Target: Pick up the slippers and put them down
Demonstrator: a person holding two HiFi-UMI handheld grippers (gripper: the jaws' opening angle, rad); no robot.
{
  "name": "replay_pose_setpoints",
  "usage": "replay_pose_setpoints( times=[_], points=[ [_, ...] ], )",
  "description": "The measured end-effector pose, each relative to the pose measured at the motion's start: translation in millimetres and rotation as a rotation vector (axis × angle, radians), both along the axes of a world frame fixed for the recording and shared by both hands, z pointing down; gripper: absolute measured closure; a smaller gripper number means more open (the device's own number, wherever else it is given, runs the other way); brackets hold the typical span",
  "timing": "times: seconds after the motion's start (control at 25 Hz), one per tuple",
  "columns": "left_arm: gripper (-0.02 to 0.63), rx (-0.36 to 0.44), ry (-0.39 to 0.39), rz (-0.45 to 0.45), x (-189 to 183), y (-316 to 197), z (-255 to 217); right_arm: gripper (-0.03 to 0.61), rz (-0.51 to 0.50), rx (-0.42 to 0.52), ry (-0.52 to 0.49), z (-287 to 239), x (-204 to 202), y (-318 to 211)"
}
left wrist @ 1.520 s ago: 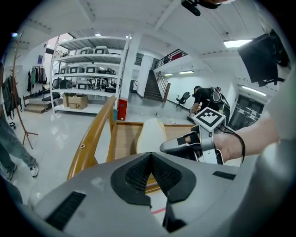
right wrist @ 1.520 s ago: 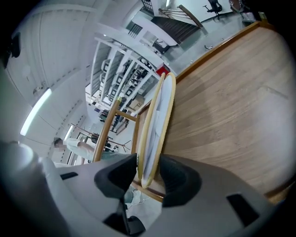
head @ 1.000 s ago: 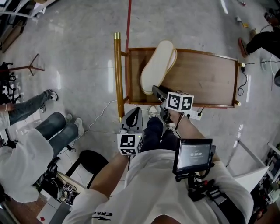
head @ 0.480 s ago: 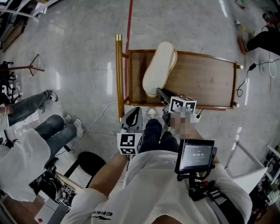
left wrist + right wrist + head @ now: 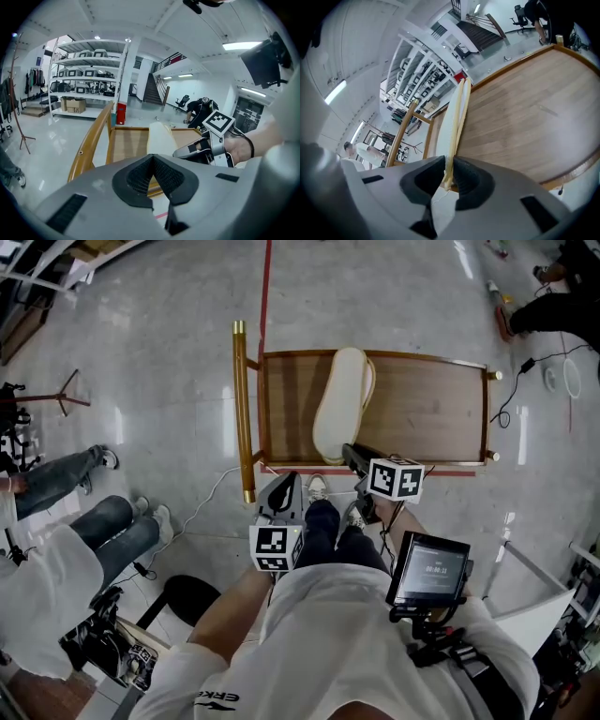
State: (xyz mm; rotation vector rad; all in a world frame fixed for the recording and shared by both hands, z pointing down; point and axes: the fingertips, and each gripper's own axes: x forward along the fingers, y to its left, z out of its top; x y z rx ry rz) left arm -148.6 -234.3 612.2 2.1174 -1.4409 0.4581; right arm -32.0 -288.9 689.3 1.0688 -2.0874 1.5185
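A pair of cream slippers (image 5: 339,407) stands on edge, pressed sole to sole, on the low wooden table (image 5: 427,409). My right gripper (image 5: 350,452) is shut on their near end; its jaws have just been closing, and the pads (image 5: 465,180) pinch the slippers (image 5: 456,115) between them. In the left gripper view the slippers (image 5: 161,137) stand ahead on the table, beside the right gripper. My left gripper (image 5: 286,486) hangs short of the table's near edge, shut, with nothing in it (image 5: 153,161).
A thick yellow wooden rail (image 5: 242,409) runs along the table's left end. A red line (image 5: 265,287) crosses the glossy floor beyond. A seated person (image 5: 66,549) and a black stool (image 5: 187,601) are at left. Cables (image 5: 511,395) lie right of the table.
The right gripper's jaws have come together on the slippers' near end and it has shifted slightly right. The slippers now lie more square to the table. The left gripper has stayed put.
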Motion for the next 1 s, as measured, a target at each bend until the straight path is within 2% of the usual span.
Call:
replay_pose_setpoints(
  times=[0.56, 1.0],
  points=[
    [0.612, 0.039, -0.008, 0.014, 9, 0, -13, 0.528, 0.021, 0.054, 0.019, -23, 19, 5],
    [0.612, 0.012, -0.008, 0.014, 14, 14, -4, 0.526, -0.100, 0.118, 0.164, -25, 12, 12]
  ],
)
